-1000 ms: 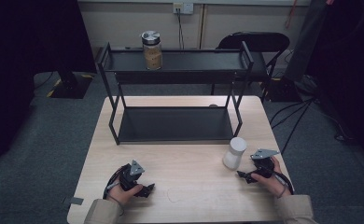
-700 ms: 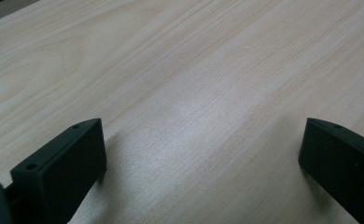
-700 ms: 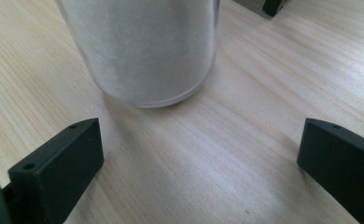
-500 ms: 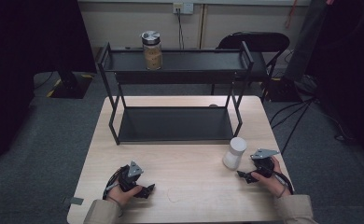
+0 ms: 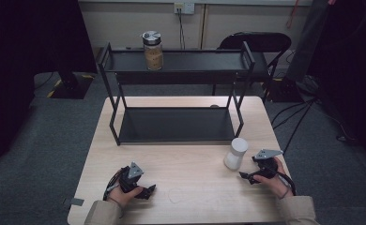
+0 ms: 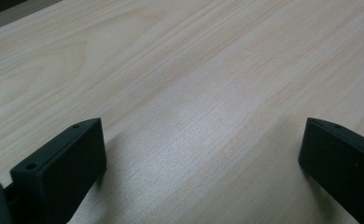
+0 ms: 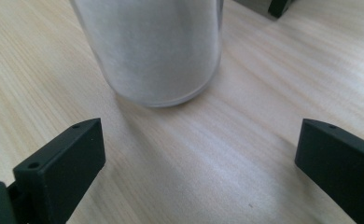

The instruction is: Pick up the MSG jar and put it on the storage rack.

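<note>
On the near right of the wooden table (image 5: pixel 195 159) stands a white cylindrical canister (image 5: pixel 236 152). My right gripper (image 5: pixel 245 177) lies just to its right, open, jaws pointing toward it. In the right gripper view the canister (image 7: pixel 152 46) stands upright a short way beyond the open gripper (image 7: pixel 196 140), apart from both jaws. My left gripper (image 5: pixel 147 191) rests at the near left, jaws pointing right. Its jaws have just been opening and stand wide over bare wood (image 6: pixel 194 140) with nothing between them. A glass jar with a silver lid (image 5: pixel 153 50) stands on the rack's top shelf.
A black two-tier metal rack (image 5: pixel 176 124) takes up the far half of the table; its lower shelf is bare. Behind the table are a black chair (image 5: pixel 256 44) and cables on the floor at the right (image 5: pixel 303 112).
</note>
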`<action>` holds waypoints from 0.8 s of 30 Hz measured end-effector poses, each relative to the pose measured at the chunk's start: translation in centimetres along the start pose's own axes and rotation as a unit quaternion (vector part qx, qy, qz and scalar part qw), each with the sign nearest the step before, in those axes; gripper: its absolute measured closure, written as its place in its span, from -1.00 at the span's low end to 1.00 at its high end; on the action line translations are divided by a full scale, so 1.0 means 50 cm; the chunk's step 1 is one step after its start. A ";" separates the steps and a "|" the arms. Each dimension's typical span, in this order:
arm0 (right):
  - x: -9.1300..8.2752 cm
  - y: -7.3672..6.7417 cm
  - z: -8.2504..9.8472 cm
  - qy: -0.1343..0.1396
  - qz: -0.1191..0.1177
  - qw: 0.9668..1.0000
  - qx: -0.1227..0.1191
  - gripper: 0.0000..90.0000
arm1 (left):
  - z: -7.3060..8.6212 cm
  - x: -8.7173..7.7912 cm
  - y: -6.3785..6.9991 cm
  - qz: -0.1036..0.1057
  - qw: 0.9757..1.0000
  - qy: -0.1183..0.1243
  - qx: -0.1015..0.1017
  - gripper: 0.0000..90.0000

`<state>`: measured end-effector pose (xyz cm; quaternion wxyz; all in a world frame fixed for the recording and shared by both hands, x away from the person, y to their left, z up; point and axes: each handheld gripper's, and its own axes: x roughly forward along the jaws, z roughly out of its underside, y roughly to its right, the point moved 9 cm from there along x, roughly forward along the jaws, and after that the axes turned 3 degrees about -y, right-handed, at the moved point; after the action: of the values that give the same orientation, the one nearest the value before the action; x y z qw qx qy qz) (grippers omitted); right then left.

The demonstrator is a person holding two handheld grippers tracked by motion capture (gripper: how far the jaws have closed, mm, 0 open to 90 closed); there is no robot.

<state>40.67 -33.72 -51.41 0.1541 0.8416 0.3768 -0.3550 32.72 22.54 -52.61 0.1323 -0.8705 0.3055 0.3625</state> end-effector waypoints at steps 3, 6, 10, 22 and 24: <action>-0.008 -0.004 -0.006 0.007 0.005 1.000 -0.001 -1.00 | 0.000 0.000 0.000 0.000 1.000 0.000 0.000 -1.00; -0.018 -0.007 -0.012 0.015 0.003 1.000 -0.005 -0.99 | 0.000 0.000 0.000 0.000 1.000 0.000 0.000 -1.00; -0.030 -0.010 -0.019 0.020 0.004 1.000 -0.011 -0.99 | 0.000 0.000 0.000 0.000 1.000 0.000 0.000 -1.00; -0.045 -0.023 -0.042 0.052 -0.013 0.998 -0.015 -0.99 | 0.000 0.000 0.000 -0.001 1.000 0.000 0.000 -1.00; -0.044 -0.025 -0.046 0.061 -0.015 0.998 -0.012 -1.00 | 0.000 0.000 0.000 -0.001 1.000 0.000 -0.001 -1.00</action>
<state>39.82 -32.84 -48.23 0.1350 0.8542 0.4022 -0.3006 32.74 22.52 -52.61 0.1321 -0.8707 0.3047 0.3626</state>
